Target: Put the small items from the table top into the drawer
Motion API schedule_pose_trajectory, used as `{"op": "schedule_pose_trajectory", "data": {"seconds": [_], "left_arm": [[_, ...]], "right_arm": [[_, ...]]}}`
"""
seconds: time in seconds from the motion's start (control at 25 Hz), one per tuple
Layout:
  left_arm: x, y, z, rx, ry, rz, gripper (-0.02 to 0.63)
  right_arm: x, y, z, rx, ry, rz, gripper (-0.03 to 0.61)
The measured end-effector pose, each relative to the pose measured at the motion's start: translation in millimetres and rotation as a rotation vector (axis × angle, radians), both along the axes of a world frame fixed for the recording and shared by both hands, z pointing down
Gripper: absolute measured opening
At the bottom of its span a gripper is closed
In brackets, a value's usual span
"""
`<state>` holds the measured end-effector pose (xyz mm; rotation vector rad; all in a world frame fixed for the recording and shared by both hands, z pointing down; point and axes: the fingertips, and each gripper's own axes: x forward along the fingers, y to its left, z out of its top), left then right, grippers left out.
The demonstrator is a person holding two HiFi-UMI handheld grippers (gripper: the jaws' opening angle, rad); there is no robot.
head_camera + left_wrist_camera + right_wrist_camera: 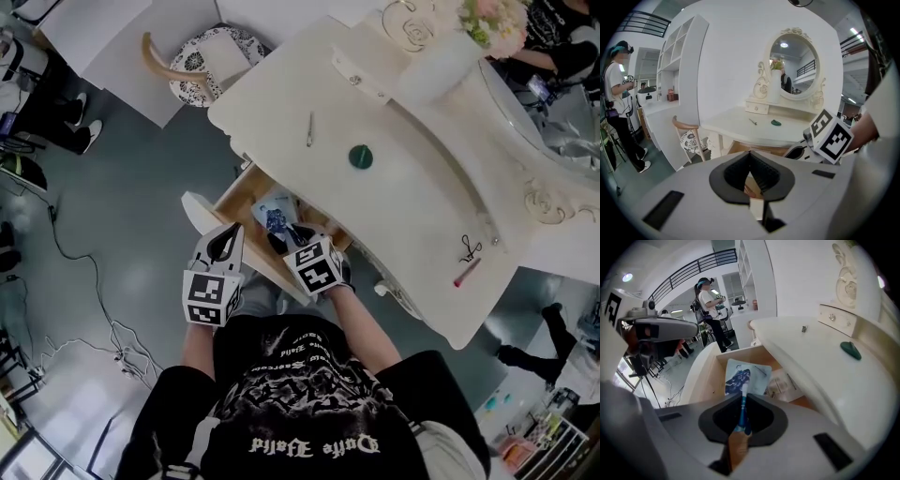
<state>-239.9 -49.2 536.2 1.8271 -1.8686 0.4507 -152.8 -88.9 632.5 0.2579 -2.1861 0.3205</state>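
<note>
Cream dressing table (pixel 412 216) fills the upper scene, with its wooden drawer (pixel 234 197) standing open toward the person. The left gripper (pixel 751 157) hangs beside the drawer, jaws together with nothing between them. The right gripper (pixel 743 404) is clamped on a slim blue stick (pixel 742 411) above the picture card (pixel 736 376) in the drawer. A green piece (pixel 361 157), metal pin (pixel 309 129), black clip (pixel 469 249) and pink stick (pixel 466 273) lie on the table top.

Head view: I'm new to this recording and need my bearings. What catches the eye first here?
The right gripper, shut on a thin blue pen-like stick, hangs over the open drawer, where a printed card lies. On the white table top beyond it lie a dark green item, a metal stick and a pink stick.
</note>
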Motion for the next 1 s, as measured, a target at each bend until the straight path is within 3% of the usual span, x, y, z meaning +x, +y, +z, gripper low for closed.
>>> {"op": "schedule_pose_trajectory", "data": {"seconds": [1.0], "left_arm": [[-25.9, -18.8, 14.7, -0.026, 0.024, 0.001, 0.015]], "right_arm": [[-28.2, -32.6, 49.2, -0.002, 0.101, 0.045, 0.032]]}}
